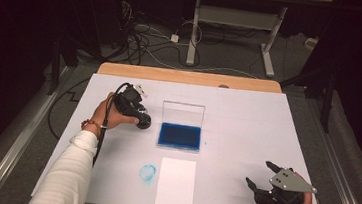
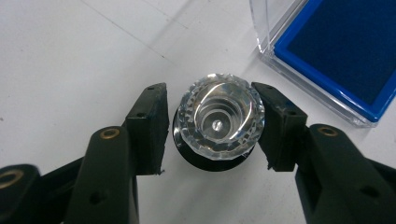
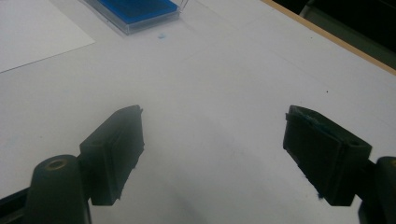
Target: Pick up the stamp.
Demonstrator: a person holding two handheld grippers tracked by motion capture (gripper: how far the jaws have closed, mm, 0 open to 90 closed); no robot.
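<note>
A crystal-topped stamp (image 2: 218,122) is being flanked by the left gripper (image 2: 210,123), one pad touching, the other just clear. An open blue ink pad case (image 1: 180,127) is standing just beside it; white paper (image 1: 176,184) is lying nearer. The right gripper (image 1: 261,176) is being held wide apart, empty.

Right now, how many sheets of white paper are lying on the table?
1. The white paper sheet lies near the front edge of the table, just in front of the open blue ink pad and right of a blue stain.

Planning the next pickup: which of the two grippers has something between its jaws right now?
The left gripper: a clear faceted stamp knob sits between its jaws. The right gripper stands wide open above bare table.
</note>
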